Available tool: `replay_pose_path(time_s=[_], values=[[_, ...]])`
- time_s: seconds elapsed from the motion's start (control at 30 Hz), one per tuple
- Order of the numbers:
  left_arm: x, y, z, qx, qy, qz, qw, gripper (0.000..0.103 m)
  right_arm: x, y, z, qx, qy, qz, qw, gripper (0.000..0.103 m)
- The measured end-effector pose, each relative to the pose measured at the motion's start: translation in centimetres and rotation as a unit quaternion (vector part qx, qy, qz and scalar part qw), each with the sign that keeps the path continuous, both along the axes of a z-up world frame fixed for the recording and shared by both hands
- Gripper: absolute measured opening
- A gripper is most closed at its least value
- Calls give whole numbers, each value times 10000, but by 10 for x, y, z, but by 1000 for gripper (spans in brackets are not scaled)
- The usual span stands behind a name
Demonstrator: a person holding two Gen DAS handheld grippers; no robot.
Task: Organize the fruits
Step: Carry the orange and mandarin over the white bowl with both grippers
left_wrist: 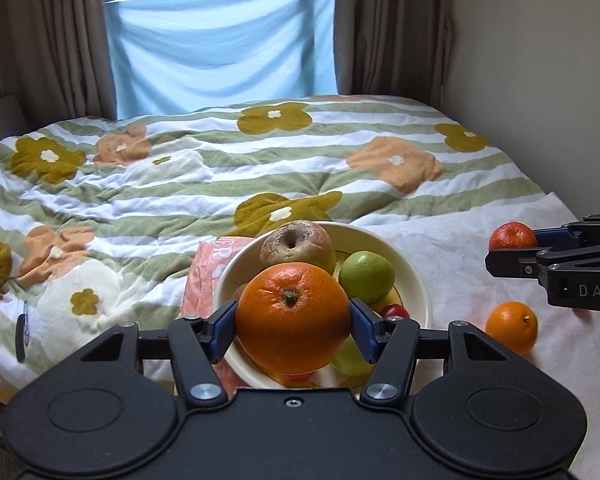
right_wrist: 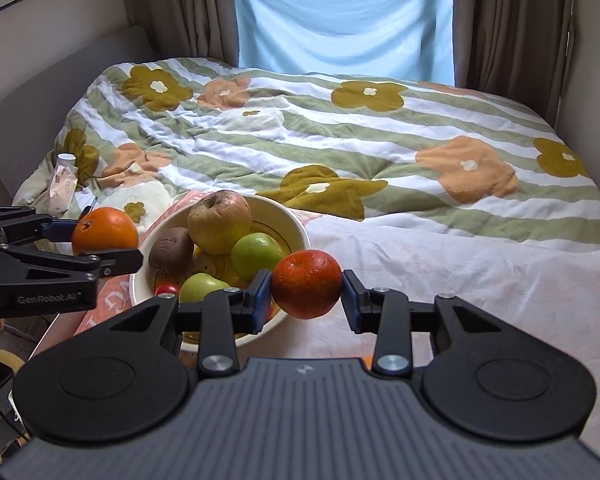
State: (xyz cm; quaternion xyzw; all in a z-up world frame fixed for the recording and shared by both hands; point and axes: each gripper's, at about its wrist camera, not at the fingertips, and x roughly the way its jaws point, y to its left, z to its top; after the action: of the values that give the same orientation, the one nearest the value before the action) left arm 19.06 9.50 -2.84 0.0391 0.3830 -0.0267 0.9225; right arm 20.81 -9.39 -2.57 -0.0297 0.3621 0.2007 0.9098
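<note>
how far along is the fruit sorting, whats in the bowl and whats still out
Well along. The bowl already holds a wrinkled apple, green apples and more. In hand: the left gripper grips a big orange, the right gripper a reddish tangerine, both near the bowl. Left: one small orange lies loose on the white cloth.
</note>
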Motion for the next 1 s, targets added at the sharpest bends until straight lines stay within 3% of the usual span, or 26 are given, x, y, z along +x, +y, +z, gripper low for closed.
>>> replay_pose_path(time_s=[0.5,0.57,0.6,0.63,0.73,1.0], values=[[48,13,-42,4,358,-419,9985,64,20,26,-29,-57,285,-410,9987,52],[45,13,-40,22,226,-463,9987,78,22,27,-29,-80,295,-439,9986,52],[43,13,-36,8,114,-475,9988,95,22,27,-29,-90,299,-450,9985,52],[41,14,-32,-26,11,-473,9989,103,23,27,-29,-95,306,-460,9984,52],[38,18,-26,-180,-2,-454,9988,103,25,28,-29,-109,307,-452,9984,52],[16,32,-18,-141,-89,-351,9992,103,32,42,-30,-187,317,-265,9990,52]])
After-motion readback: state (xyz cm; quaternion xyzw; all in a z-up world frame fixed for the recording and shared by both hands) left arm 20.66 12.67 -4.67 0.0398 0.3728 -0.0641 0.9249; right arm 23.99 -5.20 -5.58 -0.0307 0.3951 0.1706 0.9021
